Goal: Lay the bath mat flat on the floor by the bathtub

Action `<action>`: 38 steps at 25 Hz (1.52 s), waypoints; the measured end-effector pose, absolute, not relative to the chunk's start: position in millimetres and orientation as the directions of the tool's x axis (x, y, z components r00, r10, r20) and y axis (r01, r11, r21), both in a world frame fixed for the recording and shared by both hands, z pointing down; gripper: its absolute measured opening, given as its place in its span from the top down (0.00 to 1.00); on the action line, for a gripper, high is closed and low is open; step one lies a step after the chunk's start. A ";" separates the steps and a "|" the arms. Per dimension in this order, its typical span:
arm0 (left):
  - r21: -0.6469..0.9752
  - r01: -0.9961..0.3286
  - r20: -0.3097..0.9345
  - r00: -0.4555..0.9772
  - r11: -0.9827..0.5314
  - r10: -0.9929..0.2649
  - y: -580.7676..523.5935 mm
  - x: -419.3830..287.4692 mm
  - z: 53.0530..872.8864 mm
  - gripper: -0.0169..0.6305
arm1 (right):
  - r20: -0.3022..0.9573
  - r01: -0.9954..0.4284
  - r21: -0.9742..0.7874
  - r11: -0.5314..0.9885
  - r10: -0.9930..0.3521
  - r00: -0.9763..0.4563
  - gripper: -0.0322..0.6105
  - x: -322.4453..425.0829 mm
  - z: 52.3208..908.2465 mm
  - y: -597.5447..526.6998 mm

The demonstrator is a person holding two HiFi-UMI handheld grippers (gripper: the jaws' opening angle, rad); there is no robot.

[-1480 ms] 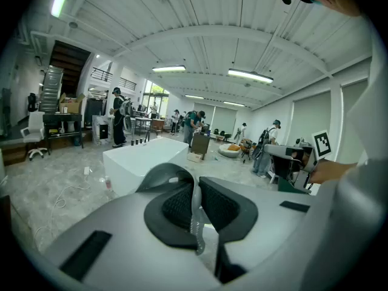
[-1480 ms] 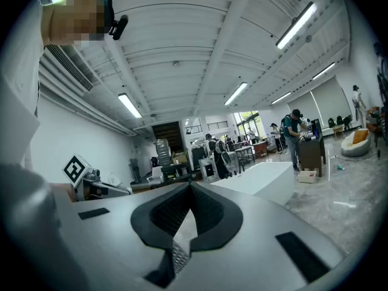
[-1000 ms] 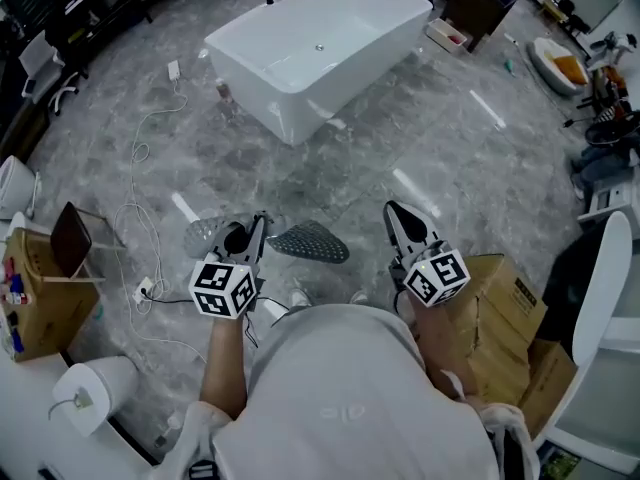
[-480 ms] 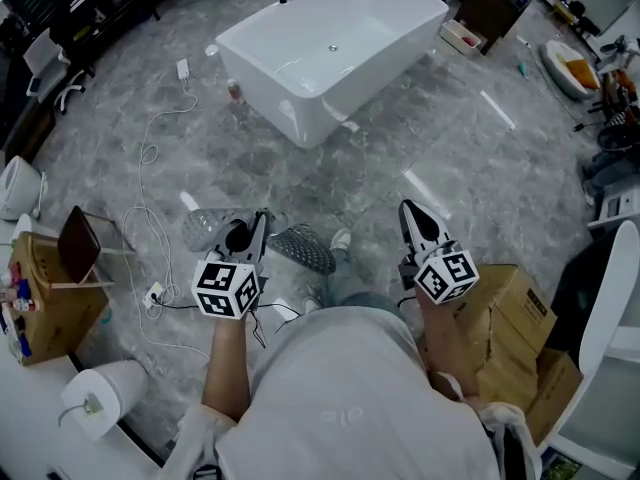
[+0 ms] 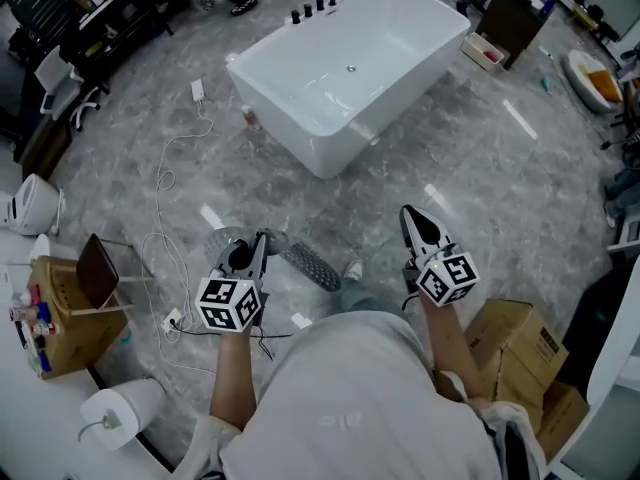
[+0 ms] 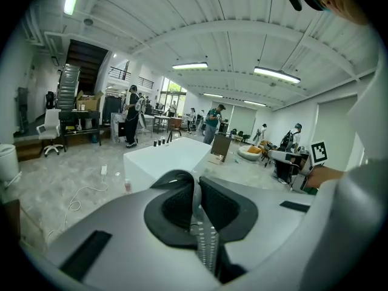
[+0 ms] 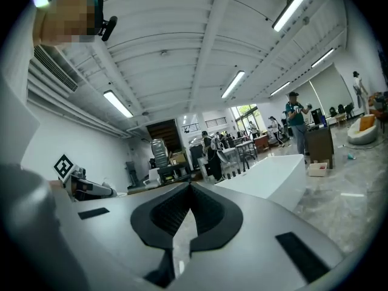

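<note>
The bath mat (image 5: 305,263) is not on the floor (image 5: 480,198): it hangs from the left gripper (image 5: 262,240), a grey perforated sheet that droops to both sides of the jaws, above the grey marble tiles and well apart from the bathtub (image 5: 350,68). In the left gripper view the jaws of the left gripper (image 6: 195,190) are closed on a thin strip of the mat (image 6: 203,247), which runs down between the pads. The right gripper (image 5: 412,218) is held beside it at about the same height; its jaws are closed together with nothing in them, as the right gripper view shows (image 7: 190,190). One shoe (image 5: 353,270) of the person is on the floor between the two grippers. A small bottle (image 5: 251,118) stands just beside the left corner of the white bathtub. A white cable (image 5: 165,228) winds over the tiles at the left, from a small white adapter (image 5: 197,90) near the tub. Cardboard boxes (image 5: 520,343) stand at the right, close to the person.
</note>
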State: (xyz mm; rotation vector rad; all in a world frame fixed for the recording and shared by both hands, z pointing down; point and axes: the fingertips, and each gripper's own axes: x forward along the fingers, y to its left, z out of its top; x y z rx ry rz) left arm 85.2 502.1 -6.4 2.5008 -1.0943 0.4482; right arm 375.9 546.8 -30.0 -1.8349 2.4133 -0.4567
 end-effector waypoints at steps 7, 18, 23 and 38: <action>0.202 -0.758 0.487 0.627 -0.620 -0.608 422.3 136.0 -0.5 0.93 | 0.118 -0.910 -0.317 0.267 -0.941 -0.317 0.91 422.1 -22.9 454.2; 0.161 -0.684 0.529 0.668 -0.711 -0.523 335.5 222.8 5.3 0.93 | 0.119 -0.917 -0.364 0.163 -0.968 -0.220 0.91 503.4 0.6 404.0; 0.174 -0.617 0.538 0.713 -0.768 -0.450 303.3 250.6 16.2 0.93 | 0.137 -0.928 -0.361 0.088 -0.980 -0.147 0.91 521.1 8.1 388.0; 0.270 -0.318 0.604 0.791 -0.909 -0.098 191.7 269.1 102.6 0.93 | 0.293 -0.896 -0.391 -0.209 -0.951 0.094 0.91 489.6 72.2 324.2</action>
